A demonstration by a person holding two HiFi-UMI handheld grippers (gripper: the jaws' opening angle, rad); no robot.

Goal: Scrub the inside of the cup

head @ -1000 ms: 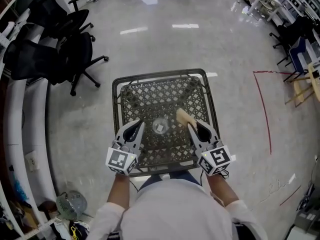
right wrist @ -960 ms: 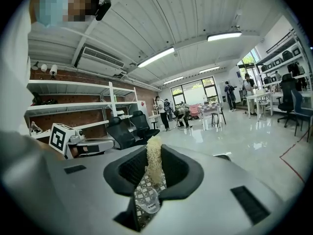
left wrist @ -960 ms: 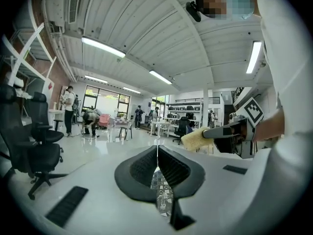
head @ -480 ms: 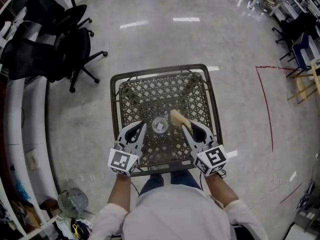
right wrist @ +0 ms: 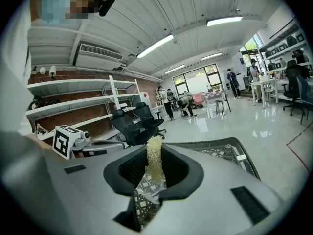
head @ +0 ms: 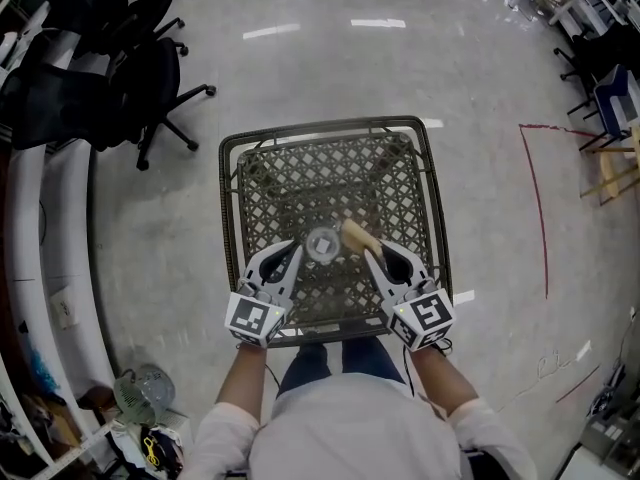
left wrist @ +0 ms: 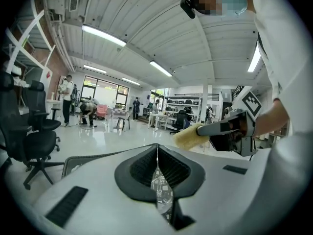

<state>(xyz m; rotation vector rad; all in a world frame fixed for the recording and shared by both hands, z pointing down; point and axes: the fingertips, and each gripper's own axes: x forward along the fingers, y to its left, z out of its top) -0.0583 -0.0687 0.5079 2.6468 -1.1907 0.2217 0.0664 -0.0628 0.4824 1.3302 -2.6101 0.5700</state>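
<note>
A small clear cup (head: 322,243) stands upright on the dark lattice table (head: 229,230). My left gripper (head: 291,255) is just left of the cup, its tips close to the cup's side. Its jaws are shut with only a thin slit between them (left wrist: 157,171), and I see nothing held. My right gripper (head: 372,256) is shut on a yellow sponge (head: 357,235) that sticks out past the jaws toward the cup's right side. The sponge (right wrist: 154,156) stands up between the right jaws. From the left gripper view, the sponge (left wrist: 189,135) shows ahead at the right.
Black office chairs (head: 118,76) stand far left of the table. A white counter (head: 50,230) runs down the left edge. Red tape (head: 537,200) marks the floor at the right. The person's legs are against the table's near edge.
Both grippers have sunk toward the table top. The left tips have drawn nearer the cup. The sponge stays clamped in the right jaws, and the cup has not moved.
</note>
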